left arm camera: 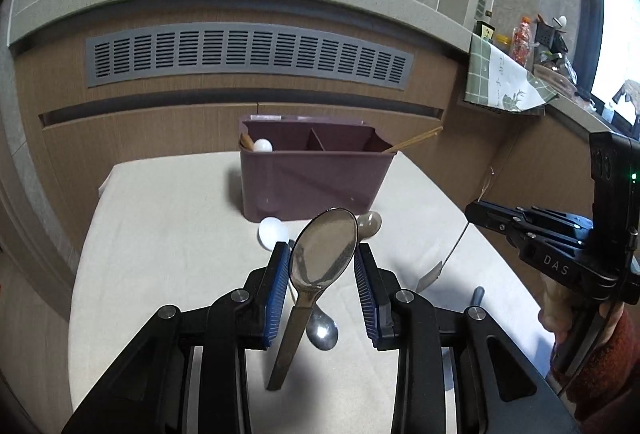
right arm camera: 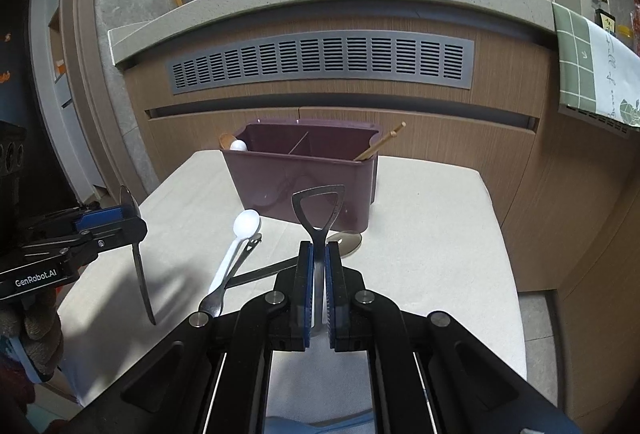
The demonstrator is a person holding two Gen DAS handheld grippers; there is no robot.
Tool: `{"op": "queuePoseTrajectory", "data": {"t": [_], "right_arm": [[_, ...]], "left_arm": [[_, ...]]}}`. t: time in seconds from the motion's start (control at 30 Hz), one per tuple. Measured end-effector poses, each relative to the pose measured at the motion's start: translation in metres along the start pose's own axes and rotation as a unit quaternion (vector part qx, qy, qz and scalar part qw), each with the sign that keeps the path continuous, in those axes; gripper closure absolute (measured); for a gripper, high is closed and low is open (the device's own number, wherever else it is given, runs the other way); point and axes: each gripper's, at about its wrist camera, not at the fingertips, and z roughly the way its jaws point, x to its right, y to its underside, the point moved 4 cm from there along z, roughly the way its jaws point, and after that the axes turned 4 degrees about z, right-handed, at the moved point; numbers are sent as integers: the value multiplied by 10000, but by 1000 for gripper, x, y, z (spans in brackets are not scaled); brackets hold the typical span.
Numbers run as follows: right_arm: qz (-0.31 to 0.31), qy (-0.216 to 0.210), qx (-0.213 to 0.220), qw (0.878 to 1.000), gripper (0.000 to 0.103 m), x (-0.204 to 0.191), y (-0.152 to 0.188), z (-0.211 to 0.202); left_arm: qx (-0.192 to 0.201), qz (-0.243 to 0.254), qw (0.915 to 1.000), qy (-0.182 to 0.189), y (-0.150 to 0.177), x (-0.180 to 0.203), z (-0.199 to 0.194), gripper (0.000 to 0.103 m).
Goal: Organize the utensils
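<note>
right gripper is clamped on a metal peeler, held upright before the purple caddy. left gripper, jaws parted, has a steel spoon between them; whether it touches a pad, cannot tell. more spoons lie on the table.

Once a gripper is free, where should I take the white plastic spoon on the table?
Take the white plastic spoon probably at the neck just behind its bowl, from above, jaws across the handle: it lies flat, and a small metal spoon crowds the handle lower down.
</note>
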Motion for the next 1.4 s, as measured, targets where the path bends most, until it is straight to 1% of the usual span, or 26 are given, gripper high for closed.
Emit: {"op": "queuePoseTrajectory", "data": {"t": [0.07,0.1,0.13,0.2,0.23,0.33,0.37,0.47,0.53,0.57,0.63,0.67,0.73,0.77,0.8,0.83,0.87,1.0,1.07,1.17,1.27,1.3,1.37,1.4], "right_arm": [[-11,12,31,10000,98,0,-1,-1],[-8,19,47,10000,98,0,-2,-2],[0,19,63,10000,98,1,-4,-2],[-23,23,178,9998,98,-1,-14,-6],[-56,43,275,9996,98,-2,-22,-9],[-226,-14,818,9964,98,-9,-66,-32],[-282,-65,1074,9938,98,-12,-87,-45],[-381,-173,1471,9882,98,-18,-125,-65],[-444,-133,1598,9861,98,-22,-141,-69],[-466,-83,1628,9855,98,-23,-144,-69],[-507,-44,1608,9857,98,-24,-145,-65],[-515,-60,1561,9864,98,-25,-141,-61],[-545,-83,1441,9880,98,-25,-133,-53],[-552,-66,1353,9892,98,-25,-128,-45],[-559,-34,1252,9905,98,-24,-121,-38],[-579,-13,1167,9915,98,-24,-114,-33],[-614,-15,1024,9928,98,-25,-105,-24],[-670,-16,562,9962,98,-26,-74,0],[-689,72,357,9970,98,-24,-60,10],[-729,160,197,9970,98,-20,-46,15],[-691,250,111,9972,98,-13,-39,18],[-655,247,101,9975,98,-12,-37,19],[-535,201,91,9983,98,-8,-36,21],[-474,175,84,9987,98,-8,-36,21]], "left_arm": [[78,-18,10000,2,-6,0,-2,72],[122,-29,9999,-2,-10,-1,-3,92],[164,-41,9999,-19,-18,-2,-4,96],[376,-110,9992,50,-42,-4,-9,96],[554,-116,9983,100,-58,-4,-14,96],[1143,-16,9933,175,-106,-4,-33,98],[1298,-22,9913,216,-119,-5,-38,98],[1515,-9,9881,257,-144,-8,-42,98],[1538,-43,9879,188,-148,-14,-39,98],[1494,-81,9886,150,-146,-19,-34,98],[1327,-290,9907,-50,-134,-33,-19,96],[1154,-416,9923,-156,-123,-41,-7,96],[759,-694,9945,-198,-100,-52,15,94],[457,-891,9949,-156,-84,-59,32,88],[194,-1027,9945,-89,-70,-62,46,79],[19,-1104,9939,-8,-59,-63,56,76],[-235,-1203,9924,135,-42,-63,73,74],[-1016,-1273,9857,419,2,-54,119,74],[-1323,-1238,9826,406,17,-52,129,74],[-1438,-1100,9831,258,32,-55,122,74],[-1518,-921,9841,-74,45,-67,108,73],[-1503,-951,9839,-149,48,-72,104,73],[-1404,-1200,9825,-245,48,-86,99,71],[-1340,-1393,9807,-295,45,-93,98,65]]}}
